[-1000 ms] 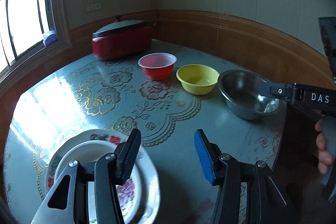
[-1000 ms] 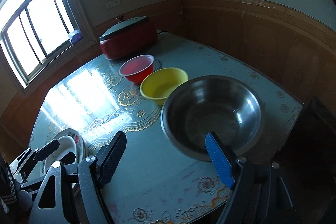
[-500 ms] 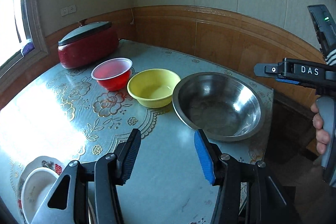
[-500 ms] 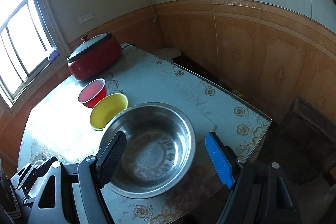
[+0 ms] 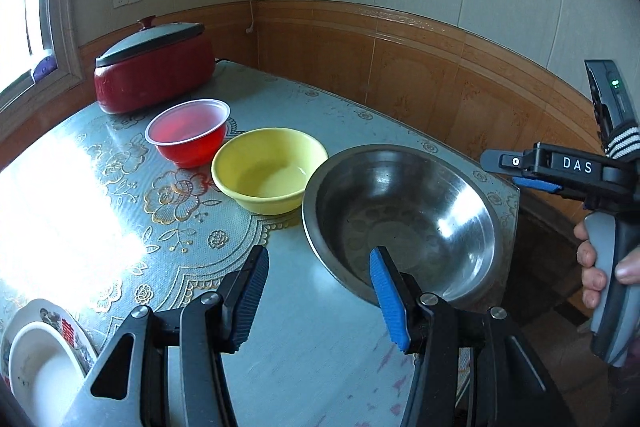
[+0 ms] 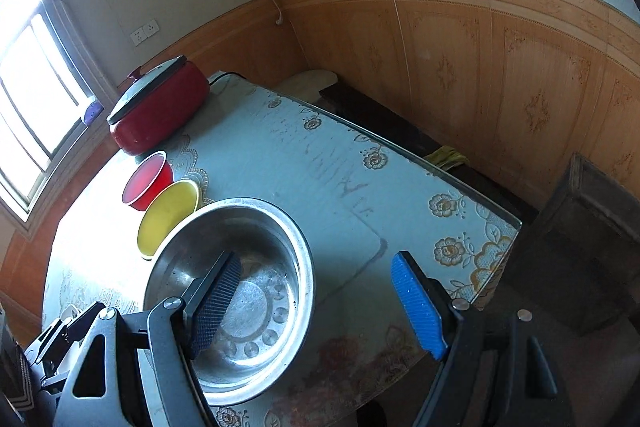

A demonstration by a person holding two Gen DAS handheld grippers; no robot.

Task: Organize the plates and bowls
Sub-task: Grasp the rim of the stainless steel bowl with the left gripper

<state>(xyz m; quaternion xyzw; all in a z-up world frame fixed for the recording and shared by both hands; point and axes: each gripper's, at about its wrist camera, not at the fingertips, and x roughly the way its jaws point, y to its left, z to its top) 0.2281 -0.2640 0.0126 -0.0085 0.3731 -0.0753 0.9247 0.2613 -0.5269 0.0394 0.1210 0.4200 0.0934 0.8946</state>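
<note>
Steel bowl [image 6: 240, 291] under right claw [image 6: 316, 301], both claws spread, left claw [image 5: 316, 297] beside.

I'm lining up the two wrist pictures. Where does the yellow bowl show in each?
Left wrist: yellow bowl sits centre-left, between the red bowl and the steel bowl.
Right wrist: yellow bowl at left, partly behind the steel bowl's rim.
Shared landmark: the red lidded pot.

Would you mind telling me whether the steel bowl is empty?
Empty: the steel bowl shows a bare embossed bottom, with only reflections inside.
</note>
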